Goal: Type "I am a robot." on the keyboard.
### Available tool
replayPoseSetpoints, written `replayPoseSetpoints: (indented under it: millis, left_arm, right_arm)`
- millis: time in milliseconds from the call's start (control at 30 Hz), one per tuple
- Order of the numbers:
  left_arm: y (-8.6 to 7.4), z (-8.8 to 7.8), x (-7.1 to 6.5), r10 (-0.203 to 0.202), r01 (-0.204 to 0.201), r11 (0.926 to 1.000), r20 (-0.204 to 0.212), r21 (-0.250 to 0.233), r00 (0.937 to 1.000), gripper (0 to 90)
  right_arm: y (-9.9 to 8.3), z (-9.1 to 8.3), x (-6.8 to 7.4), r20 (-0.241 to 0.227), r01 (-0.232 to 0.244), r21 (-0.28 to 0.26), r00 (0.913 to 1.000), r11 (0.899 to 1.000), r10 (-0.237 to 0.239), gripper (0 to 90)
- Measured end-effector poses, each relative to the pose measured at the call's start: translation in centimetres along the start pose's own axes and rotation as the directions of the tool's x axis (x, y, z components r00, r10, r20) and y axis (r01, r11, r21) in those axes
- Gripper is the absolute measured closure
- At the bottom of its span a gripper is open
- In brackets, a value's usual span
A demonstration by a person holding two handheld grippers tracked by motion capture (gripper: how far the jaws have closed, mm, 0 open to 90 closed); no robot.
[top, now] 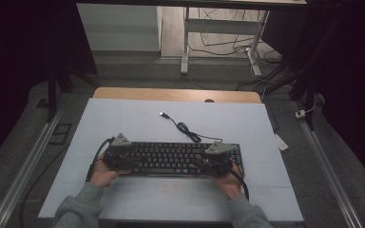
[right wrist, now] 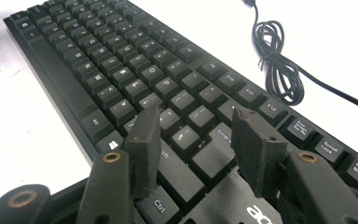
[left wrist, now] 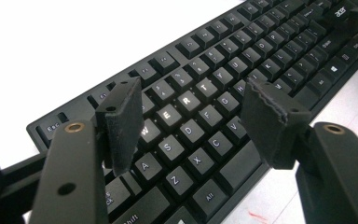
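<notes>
A black keyboard [top: 171, 159] lies lengthwise on the white mat, toward its near side. My left gripper [top: 120, 154] hovers over the keyboard's left end. In the left gripper view my left gripper [left wrist: 191, 95] stands open above the lettered keys of the keyboard [left wrist: 223, 60], with nothing between the pads. My right gripper [top: 215, 159] sits over the right end. In the right gripper view my right gripper [right wrist: 196, 123] is open above the Enter and Shift keys of the keyboard [right wrist: 98, 56]. Neither pair of jaws presses on anything.
The keyboard's black cable [top: 186, 128] runs in a loose coil [right wrist: 277, 60] behind it and ends in a USB plug [top: 163, 114]. The white mat [top: 123, 123] covers a wooden table [top: 176, 94]. Beyond it stand desk legs [top: 185, 42] and floor wires.
</notes>
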State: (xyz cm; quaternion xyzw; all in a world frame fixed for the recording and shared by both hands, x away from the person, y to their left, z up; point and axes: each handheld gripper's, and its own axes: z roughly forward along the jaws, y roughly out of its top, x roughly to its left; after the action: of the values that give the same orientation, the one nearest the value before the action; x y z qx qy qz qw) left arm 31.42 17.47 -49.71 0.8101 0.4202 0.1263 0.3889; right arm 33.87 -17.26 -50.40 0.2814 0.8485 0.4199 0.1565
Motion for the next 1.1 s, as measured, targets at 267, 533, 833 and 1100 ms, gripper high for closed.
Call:
replayPoseSetpoints:
  millis: [267,533,833,1100]
  left_arm:
    - [-0.2,0.2,0.1,-0.006,0.006,1.0000,0.012,0.008,0.9999,37.6]
    - [-0.2,0.4,0.0,0.008,-0.008,0.9998,0.019,0.020,0.9998,37.0]
    - [-0.2,0.6,-0.1,0.014,-0.015,0.9995,0.015,0.028,0.9998,37.0]
    - [-0.2,0.6,-0.1,0.013,-0.013,0.9996,0.011,0.027,0.9999,37.0]
  right_arm:
    - [0.9,0.3,0.4,-0.033,0.001,-0.019,0.9995,1.000,-0.002,53.0]
    - [2.3,1.8,0.9,-0.054,0.010,-0.013,0.9985,1.000,-0.011,57.4]
    - [3.9,4.3,1.3,-0.112,0.031,0.017,0.9933,0.999,-0.029,88.5]
    - [4.7,6.1,1.7,-0.102,0.045,0.072,0.9940,0.996,-0.037,89.5]
